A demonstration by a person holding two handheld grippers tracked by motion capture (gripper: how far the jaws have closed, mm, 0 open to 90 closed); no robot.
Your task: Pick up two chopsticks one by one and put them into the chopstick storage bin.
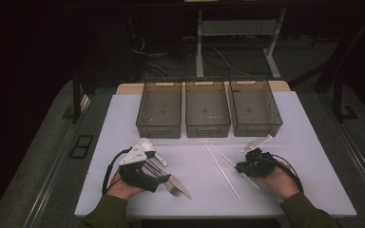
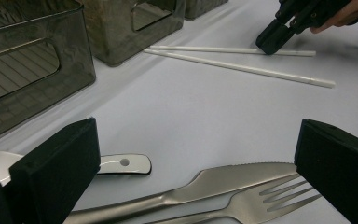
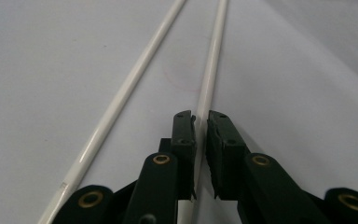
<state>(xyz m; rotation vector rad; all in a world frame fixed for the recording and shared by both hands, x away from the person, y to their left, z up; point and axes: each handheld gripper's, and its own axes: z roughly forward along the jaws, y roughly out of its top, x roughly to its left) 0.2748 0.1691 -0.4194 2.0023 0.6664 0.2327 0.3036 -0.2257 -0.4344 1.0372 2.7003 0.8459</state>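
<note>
1. Chopstick (image 3: 208,88) flat on white worktop (image 3: 51,56), pinched near one end between nearly closed right gripper (image 3: 201,119) fingers.
2. Second chopstick (image 3: 121,100) alongside, apart.
3. Left gripper (image 2: 196,154) fingers wide apart over knife (image 2: 223,179) and fork (image 2: 261,200), gripping nothing.

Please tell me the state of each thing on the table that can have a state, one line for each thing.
Left hand-held gripper: open, above the knife and fork.
Right hand-held gripper: shut on one chopstick.
Gripped chopstick: lying on the table.
Other chopstick: lying free.
Knife: flat, untouched.
Fork: flat beside the knife.
White spoon: lying flat.
Three bins: upright, empty.
</note>
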